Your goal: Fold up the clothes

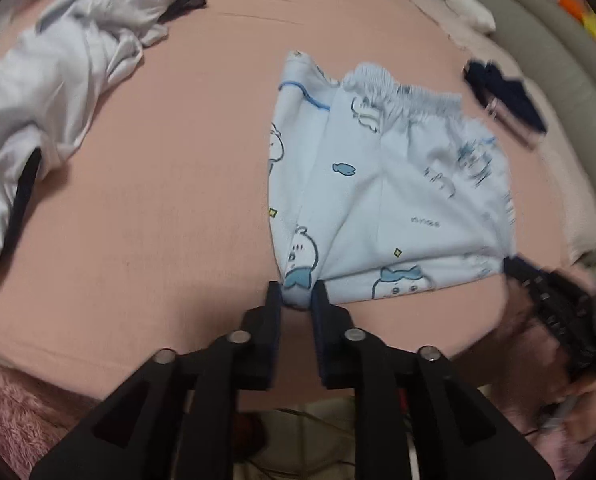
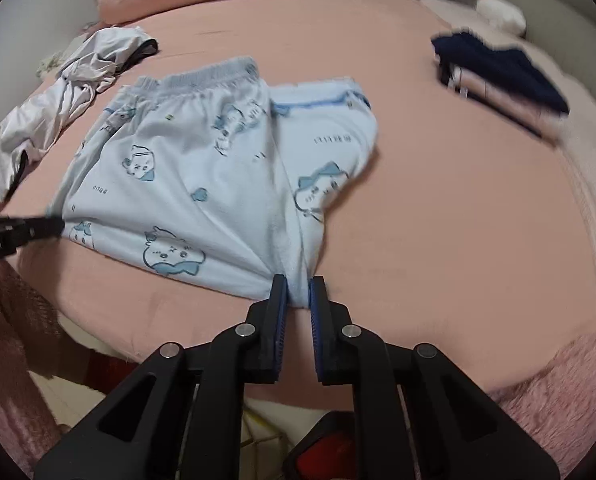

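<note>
Left tool [image 1: 296, 294] and right tool [image 2: 298, 290] each pinch the blue pajama pants' [image 2: 201, 168] seemingly opposite near corners.

- The pale blue pajama pants [image 1: 382, 184] lie on the pink bed sheet [image 1: 157, 200], folded over on themselves into a compact, roughly square bundle.
- The fabric is printed with small cartoon animals, fish and yellow diamonds, outlined in darker blue.
- A gathered elastic waistband [image 2: 213, 70] forms the far edge; a thin blue piping line runs across the layer underneath.
- The near edge is bunched at both near corners, each pinched between black fingers, and creases fan out from those corners.
- The right part of the bundle bulges slightly; the rest lies fairly flat.
</note>
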